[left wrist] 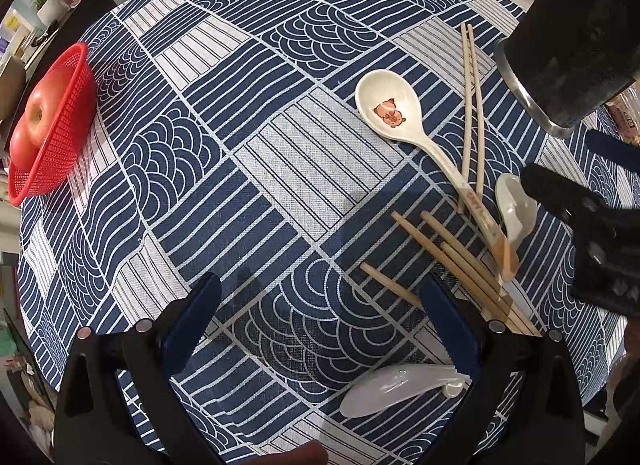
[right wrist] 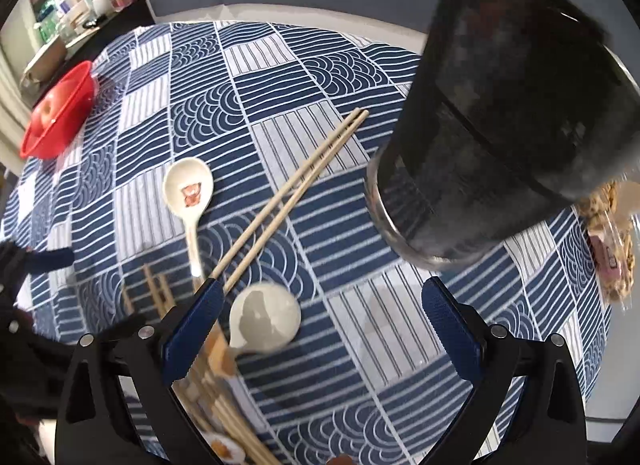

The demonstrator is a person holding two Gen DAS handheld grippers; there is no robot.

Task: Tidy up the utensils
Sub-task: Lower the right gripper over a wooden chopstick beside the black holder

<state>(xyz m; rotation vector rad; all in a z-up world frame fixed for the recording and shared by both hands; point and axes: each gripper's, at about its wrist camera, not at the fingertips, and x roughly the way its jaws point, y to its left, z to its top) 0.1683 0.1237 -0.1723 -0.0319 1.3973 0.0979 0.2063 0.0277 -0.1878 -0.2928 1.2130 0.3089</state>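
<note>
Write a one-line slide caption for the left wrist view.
Open left gripper hovers over spoons and chopsticks on a patterned tablecloth.

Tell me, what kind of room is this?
Probably a home dining spot: a table with a blue patterned tablecloth, spoons and chopsticks spread on it, an apple in a red basket, and cluttered shelves behind.

Cream spoon [left wrist: 404, 117] handle: orange lettering, blurred, unreadable.

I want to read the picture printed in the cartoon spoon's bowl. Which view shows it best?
The left wrist view: the cartoon spoon lies sharp, bowl up, print clear. In the right wrist view it is smaller and blurred.
</note>
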